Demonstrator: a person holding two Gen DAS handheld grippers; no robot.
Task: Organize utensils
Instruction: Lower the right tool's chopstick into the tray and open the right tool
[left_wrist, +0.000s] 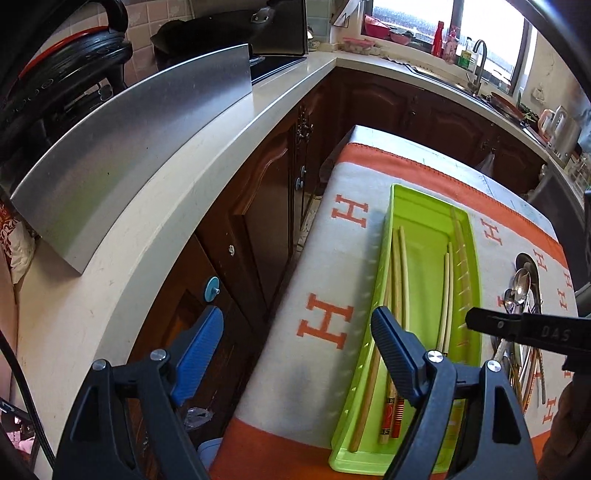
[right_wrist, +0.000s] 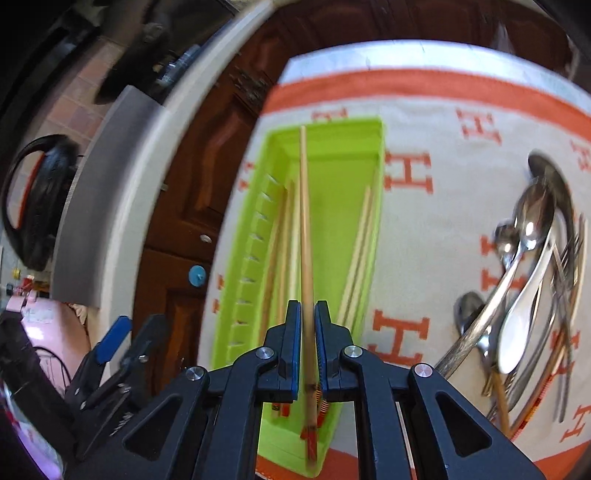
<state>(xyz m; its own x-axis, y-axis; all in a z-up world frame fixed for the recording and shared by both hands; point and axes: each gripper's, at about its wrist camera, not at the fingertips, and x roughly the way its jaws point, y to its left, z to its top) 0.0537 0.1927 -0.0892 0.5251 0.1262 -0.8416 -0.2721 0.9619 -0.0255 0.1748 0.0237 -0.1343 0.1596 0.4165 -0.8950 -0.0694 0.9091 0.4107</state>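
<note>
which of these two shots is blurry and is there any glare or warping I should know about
Right wrist view: motion-smeared, especially the green tray and countertop edge; glints on the spoons. Left wrist view: sharp, but the window is blown out. Both: fisheye bends the countertop into a curve.

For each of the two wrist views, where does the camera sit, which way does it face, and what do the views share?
Left wrist: on the left gripper, jaws open, facing along the table's left edge toward the counter; the right gripper's tip shows at the right.
Right wrist: on the right gripper, jaws shut on a chopstick, looking down the green tray; the left gripper shows at lower left.
Shared: tray, patterned cloth, spoon pile.
</note>
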